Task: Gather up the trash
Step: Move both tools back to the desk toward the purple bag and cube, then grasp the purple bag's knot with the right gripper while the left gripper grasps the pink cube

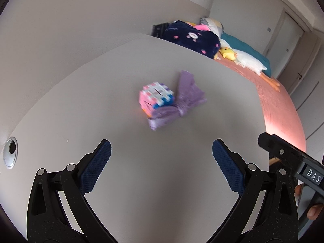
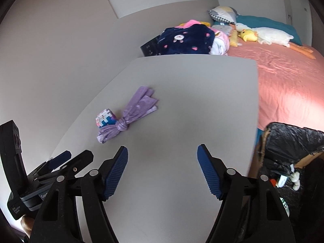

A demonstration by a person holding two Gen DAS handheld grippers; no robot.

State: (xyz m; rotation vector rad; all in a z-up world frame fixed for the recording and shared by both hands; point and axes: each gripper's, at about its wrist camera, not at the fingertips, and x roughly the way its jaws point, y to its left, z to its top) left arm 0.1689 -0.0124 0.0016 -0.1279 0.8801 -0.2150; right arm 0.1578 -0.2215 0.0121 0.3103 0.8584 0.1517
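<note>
Purple bag [image 1: 178,99] knotted, touching cube [image 1: 156,97] on table [image 1: 101,101] — both claws empty, apart.

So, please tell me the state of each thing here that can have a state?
Left tool: open, empty.
Right tool: open, empty.
Purple bag: knotted in the middle, lying flat on the table.
Colourful cube: touching the bag.
Lined bin: open, trash inside.

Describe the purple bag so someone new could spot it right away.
On the grey table beside the pink bed, find two small items touching. The purple plastic bag is flat, shiny, knotted in the middle; its neighbour, a pastel block cube, is boxy and multicoloured.
</note>
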